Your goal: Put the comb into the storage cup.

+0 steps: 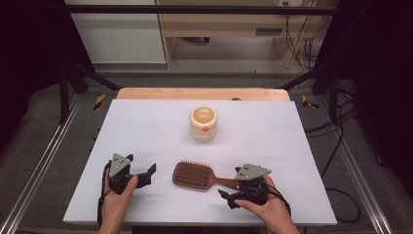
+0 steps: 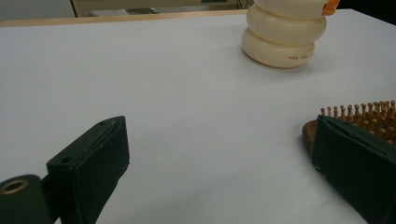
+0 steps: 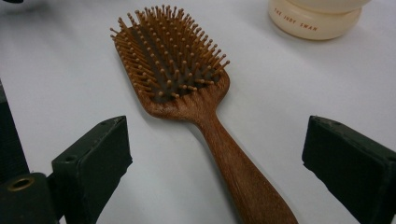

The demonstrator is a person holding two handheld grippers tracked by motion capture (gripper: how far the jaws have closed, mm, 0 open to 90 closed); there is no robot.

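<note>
A wooden paddle hairbrush (image 1: 191, 174) lies bristles up on the white table top (image 1: 146, 126), its handle pointing right. My right gripper (image 1: 230, 189) is open at the handle's end. In the right gripper view the handle (image 3: 233, 158) runs between the spread jaws of that gripper (image 3: 215, 140) and touches neither. My left gripper (image 1: 148, 176) is open just left of the brush head and holds nothing. In the left gripper view the brush (image 2: 355, 116) peeks out behind one jaw of the left gripper (image 2: 219, 149).
A cream ribbed cup (image 1: 203, 123) with a small orange mark stands behind the brush at mid table; the same cup (image 2: 282, 37) (image 3: 315, 18) has small lettering on its base. A wooden strip (image 1: 202, 93) edges the table's far side.
</note>
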